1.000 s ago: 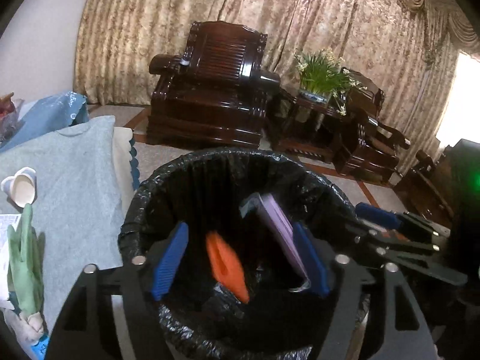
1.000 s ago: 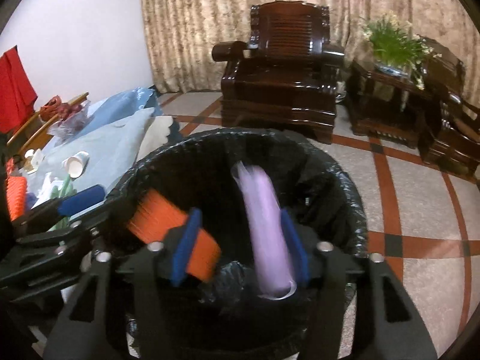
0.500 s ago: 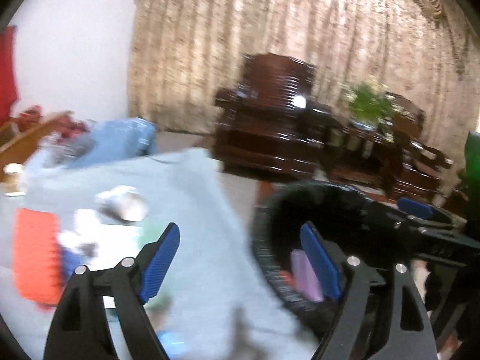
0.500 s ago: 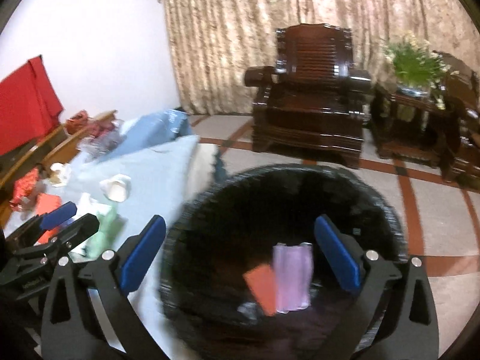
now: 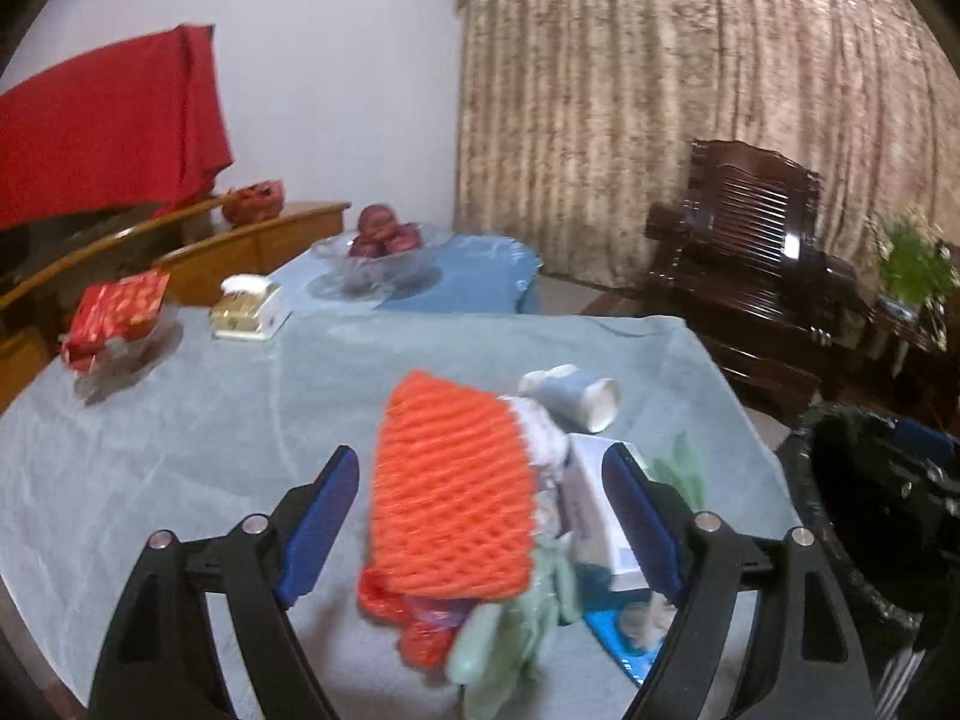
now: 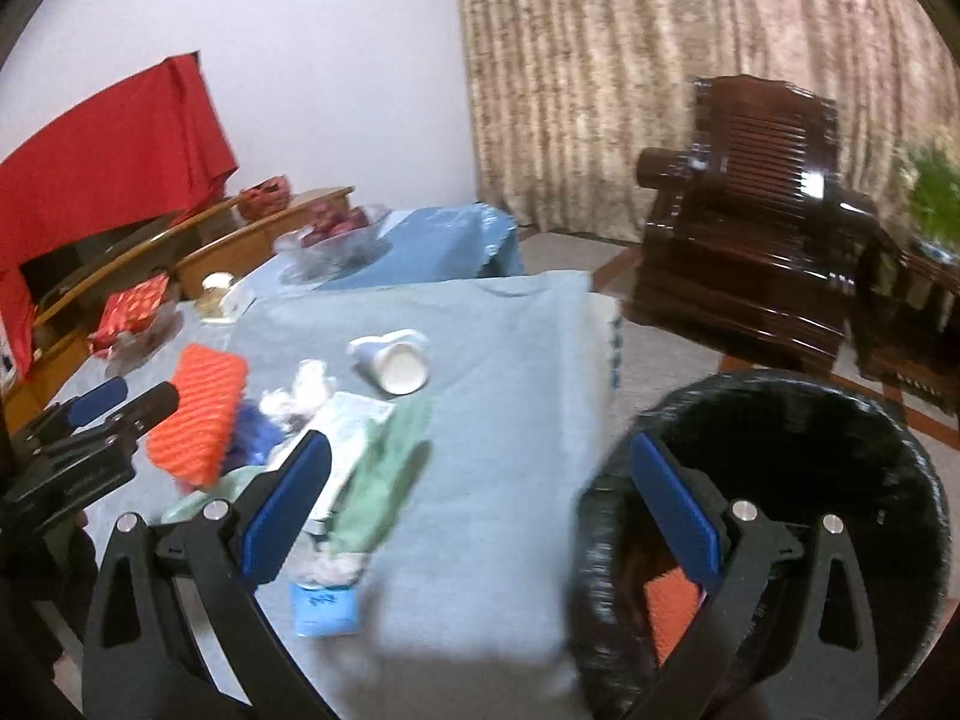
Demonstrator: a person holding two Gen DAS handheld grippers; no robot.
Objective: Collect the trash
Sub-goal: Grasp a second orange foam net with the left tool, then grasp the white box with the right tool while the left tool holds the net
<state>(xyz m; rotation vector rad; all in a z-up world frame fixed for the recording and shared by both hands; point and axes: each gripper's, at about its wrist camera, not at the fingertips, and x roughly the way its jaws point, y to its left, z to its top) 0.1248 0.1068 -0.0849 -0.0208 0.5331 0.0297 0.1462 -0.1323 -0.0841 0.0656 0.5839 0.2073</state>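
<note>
In the left wrist view, the left gripper (image 5: 480,516) has its jaws apart and holds nothing. An orange net (image 5: 450,498) lies on the bench (image 5: 198,420) at the lower centre, a cup (image 5: 576,399) beside it.

In the right wrist view, the right gripper (image 6: 480,510) is spread and empty. The bin (image 6: 840,468) stands at the lower right, with 1 orange piece (image 6: 669,606) inside.

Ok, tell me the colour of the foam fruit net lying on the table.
Bright orange foam fruit net, with a raised mesh pattern; clearest in the left wrist view.
</note>
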